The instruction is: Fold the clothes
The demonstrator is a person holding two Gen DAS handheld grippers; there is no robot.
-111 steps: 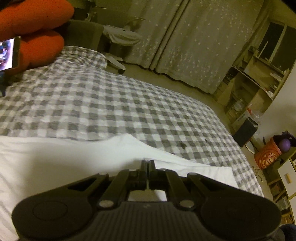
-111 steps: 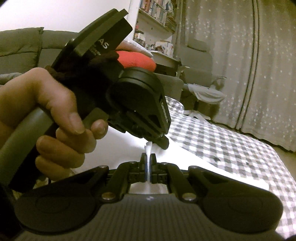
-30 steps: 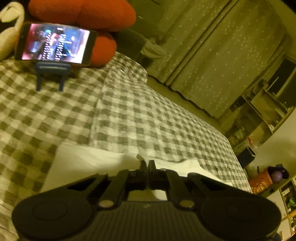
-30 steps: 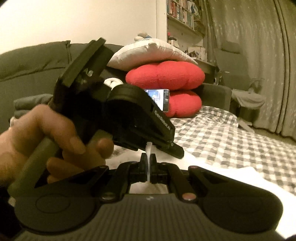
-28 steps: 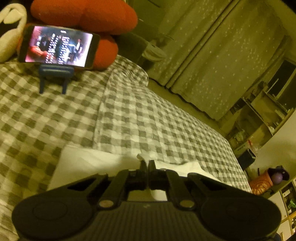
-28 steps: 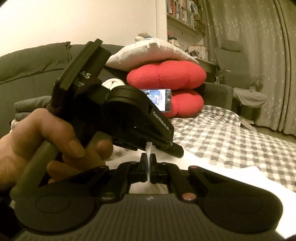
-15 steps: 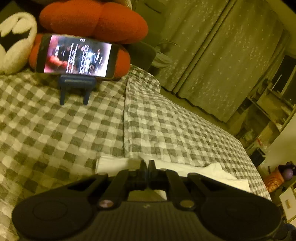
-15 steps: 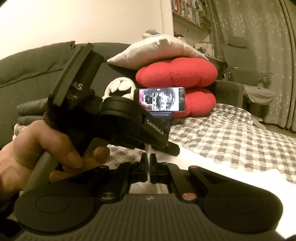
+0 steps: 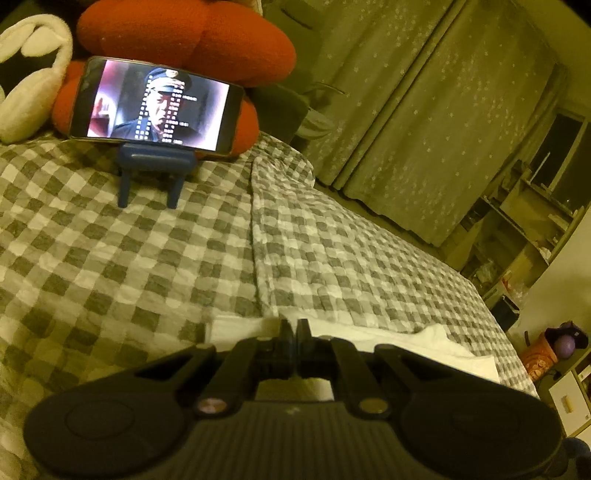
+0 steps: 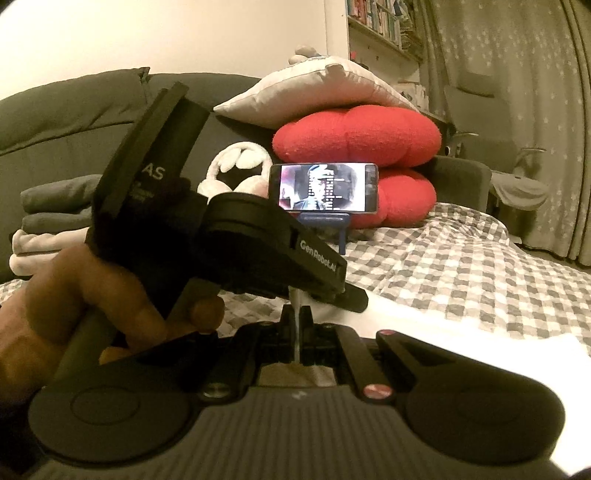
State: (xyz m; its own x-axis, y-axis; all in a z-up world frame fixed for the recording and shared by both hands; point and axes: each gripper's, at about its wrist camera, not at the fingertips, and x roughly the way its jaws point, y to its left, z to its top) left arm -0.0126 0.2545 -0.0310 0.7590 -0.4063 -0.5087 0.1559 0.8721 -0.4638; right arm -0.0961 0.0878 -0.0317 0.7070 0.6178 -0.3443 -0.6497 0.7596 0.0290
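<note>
A white garment lies on the grey checked bedspread, stretching right from my left gripper. That gripper is shut on the garment's near edge. In the right wrist view my right gripper is shut on a thin white fold of the same garment, which spreads to the right. The left gripper, held by a hand, sits just above and to the left of the right one, nearly touching it.
A phone playing video stands on a blue stand before red cushions. A white plush sits left of it. Folded clothes are stacked by the dark sofa. Curtains and shelves lie beyond the bed.
Both grippers have moved together across the bed toward the phone and cushions, carrying the garment's edge; the phone now looks larger and nearer. Both stayed shut.
</note>
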